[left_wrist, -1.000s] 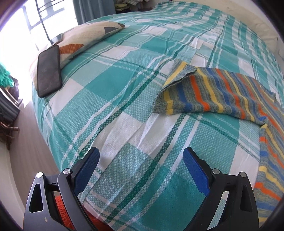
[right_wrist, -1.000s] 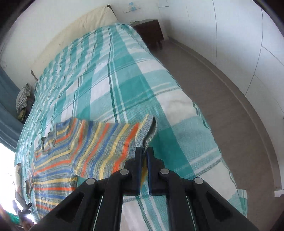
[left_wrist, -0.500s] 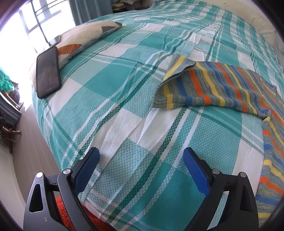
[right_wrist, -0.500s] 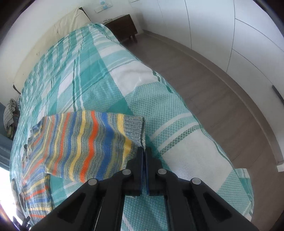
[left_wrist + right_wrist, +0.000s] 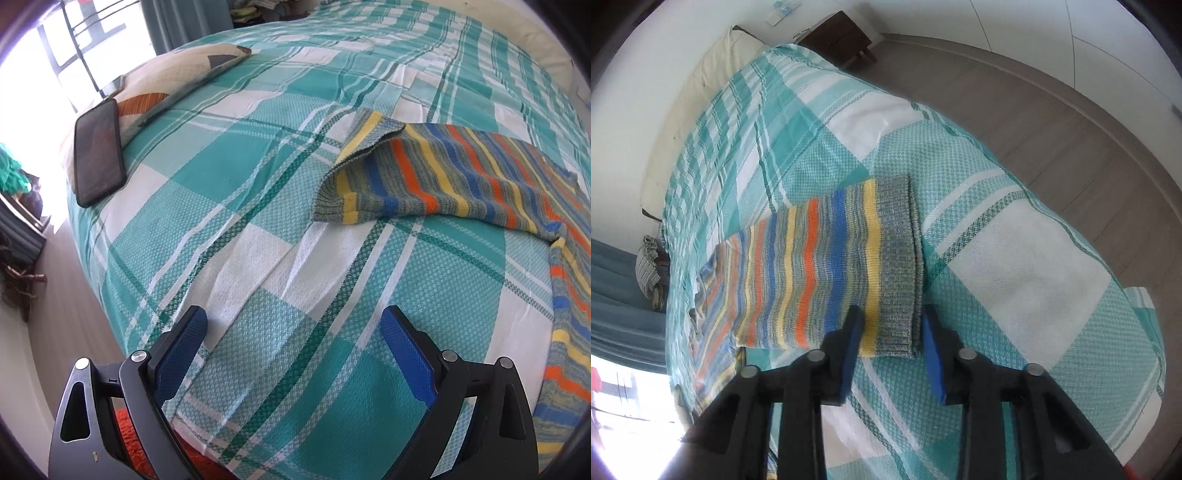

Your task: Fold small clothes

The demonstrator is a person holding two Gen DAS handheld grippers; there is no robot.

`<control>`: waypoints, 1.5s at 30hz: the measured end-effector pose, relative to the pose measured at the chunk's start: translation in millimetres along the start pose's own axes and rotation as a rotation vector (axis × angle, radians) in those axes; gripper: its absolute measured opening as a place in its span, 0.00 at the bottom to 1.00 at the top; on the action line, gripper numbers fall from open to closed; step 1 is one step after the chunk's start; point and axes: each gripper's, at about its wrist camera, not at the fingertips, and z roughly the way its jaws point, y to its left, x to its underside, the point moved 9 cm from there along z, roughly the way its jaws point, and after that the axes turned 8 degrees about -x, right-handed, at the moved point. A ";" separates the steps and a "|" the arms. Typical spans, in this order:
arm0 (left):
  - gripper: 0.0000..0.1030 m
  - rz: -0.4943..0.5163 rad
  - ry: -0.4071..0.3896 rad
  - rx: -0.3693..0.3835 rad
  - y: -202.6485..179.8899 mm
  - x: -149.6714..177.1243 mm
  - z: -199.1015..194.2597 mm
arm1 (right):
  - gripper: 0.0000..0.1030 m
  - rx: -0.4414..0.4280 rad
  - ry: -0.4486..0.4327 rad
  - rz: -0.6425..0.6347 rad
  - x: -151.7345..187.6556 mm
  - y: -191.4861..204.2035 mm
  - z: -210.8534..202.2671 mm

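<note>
A small knitted sweater (image 5: 443,177) with blue, orange, yellow and grey stripes lies on the teal plaid bedspread (image 5: 258,258). One sleeve points toward my left gripper (image 5: 293,347), which hovers open over bare bedspread, well short of the cuff. In the right wrist view the other sleeve (image 5: 812,266) lies flat, stretched out sideways. Its grey ribbed cuff (image 5: 897,258) ends between the fingers of my right gripper (image 5: 892,332). Those jaws stand apart, and the pads do not press on the knit.
A black phone (image 5: 98,153) rests on a patterned pillow (image 5: 177,77) at the bed's left edge. The wooden floor (image 5: 1071,129) and a dark nightstand (image 5: 838,37) lie beyond the right edge. Something orange (image 5: 129,435) shows under the left gripper.
The right gripper, shut on the sleeve cuff before, came down with it, laid the sleeve flat and opened, letting go. The left gripper stayed where it was.
</note>
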 end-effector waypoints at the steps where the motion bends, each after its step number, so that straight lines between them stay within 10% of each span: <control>1: 0.93 0.001 0.000 -0.001 -0.3 0.2 0.1 | 0.03 0.018 0.014 -0.037 0.7 2.4 1.9; 5: 0.93 0.002 0.002 0.002 -0.5 1.0 0.6 | 0.02 0.218 -0.031 -0.179 -3.3 -2.8 -2.8; 15: 0.94 0.001 0.014 0.011 1.0 2.1 -0.7 | 0.04 0.264 -0.090 -0.227 -4.0 -9.8 -4.9; 19: 0.94 0.033 -0.043 0.080 -6.8 -0.3 -33.3 | 0.52 0.259 -0.129 -0.228 2.5 -7.8 -29.7; 24: 0.94 0.160 -0.120 0.255 -59.4 21.5 -97.2 | 0.55 0.226 -0.186 -0.333 27.9 31.1 -67.0; 28: 0.94 0.336 -0.127 0.347 -120.3 55.8 -122.8 | 0.55 0.115 -0.132 -0.515 75.4 104.1 -60.7; 34: 0.94 0.544 -0.092 0.291 -154.2 104.5 -102.4 | 0.55 -0.029 0.045 -0.777 176.9 190.8 -5.9; 39: 1.00 0.491 -0.026 0.320 -138.7 110.1 -90.0 | 0.55 0.016 0.207 -0.825 230.1 174.2 46.5; 45: 1.00 0.450 0.000 0.336 -134.7 116.0 -85.0 | 0.57 0.007 0.187 -0.751 231.9 146.6 36.2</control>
